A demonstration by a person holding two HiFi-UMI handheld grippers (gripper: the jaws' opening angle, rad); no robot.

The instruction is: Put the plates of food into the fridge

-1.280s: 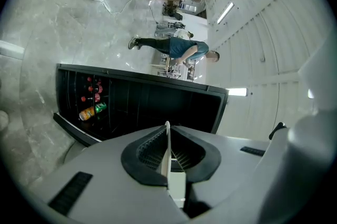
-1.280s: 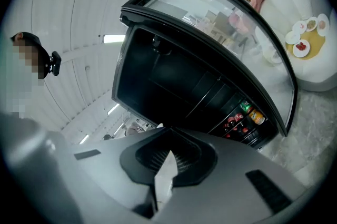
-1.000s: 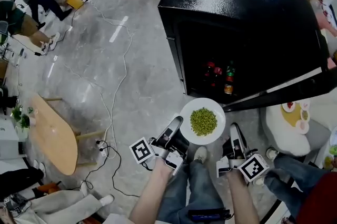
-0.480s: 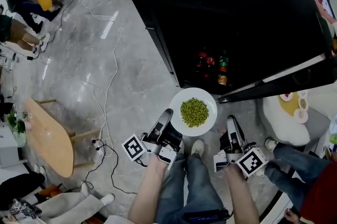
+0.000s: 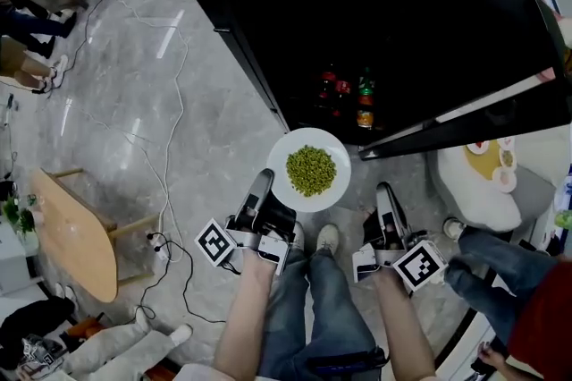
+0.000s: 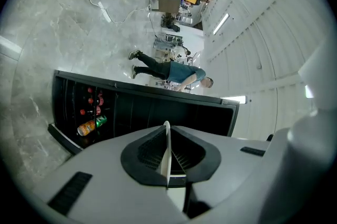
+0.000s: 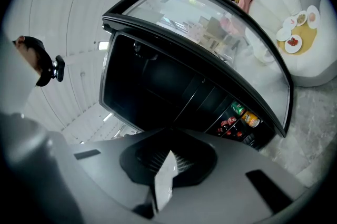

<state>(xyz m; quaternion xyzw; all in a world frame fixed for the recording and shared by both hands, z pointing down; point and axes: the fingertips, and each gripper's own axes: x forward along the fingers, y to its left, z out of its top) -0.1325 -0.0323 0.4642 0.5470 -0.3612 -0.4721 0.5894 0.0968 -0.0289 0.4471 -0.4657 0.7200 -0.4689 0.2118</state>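
We see the left gripper (image 5: pixel 265 184) pinching the rim of the white plate (image 5: pixel 332 154) of green food (image 5: pixel 310 170), held just before the open fridge (image 5: pixel 375 4). The right gripper (image 5: pixel 385 194) sits beside the plate, apart from it. Its jaws look pressed together, perhaps on a pale sliver.

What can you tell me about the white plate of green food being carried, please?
The plate is round, white and smooth, ceramic by its look, with a heap of small green pieces, perhaps peas, in its middle. It is held level above the floor, just before the open fridge. The left gripper has its jaws shut on the near-left rim; nothing else visibly touches it.
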